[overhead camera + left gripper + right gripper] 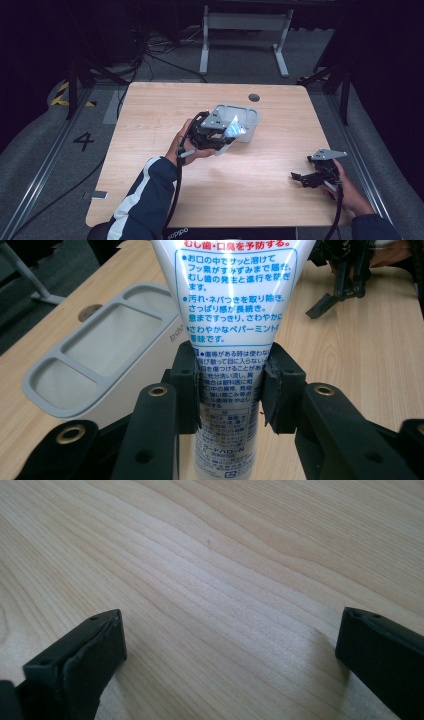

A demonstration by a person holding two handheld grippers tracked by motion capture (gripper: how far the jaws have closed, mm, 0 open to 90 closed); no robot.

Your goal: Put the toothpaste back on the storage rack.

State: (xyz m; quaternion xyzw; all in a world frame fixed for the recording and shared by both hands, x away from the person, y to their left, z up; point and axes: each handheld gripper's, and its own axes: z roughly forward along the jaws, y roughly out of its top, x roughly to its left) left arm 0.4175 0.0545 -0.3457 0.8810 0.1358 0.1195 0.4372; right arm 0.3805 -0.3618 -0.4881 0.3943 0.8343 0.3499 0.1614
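A white toothpaste tube (pixel 230 315) with blue and red Japanese print is clamped between the jaws of my left gripper (pixel 231 390), which is shut on its lower part. In the high view the tube (pixel 231 131) is held above the table beside a grey tray (pixel 248 119), with my left gripper (pixel 220 137) just left of that tray. The tray (pixel 75 390) has several shallow compartments and sits on a white box. My right gripper (pixel 304 179) rests low over the wood at the right front, jaws wide open with nothing between them (pixel 230 645).
The wooden table (pixel 165 115) has a round dark grommet hole (pixel 254 97) near its far edge. A white table frame (pixel 245 22) and cables lie on the floor beyond. The right hand's gripper (pixel 345 280) appears far off in the left gripper view.
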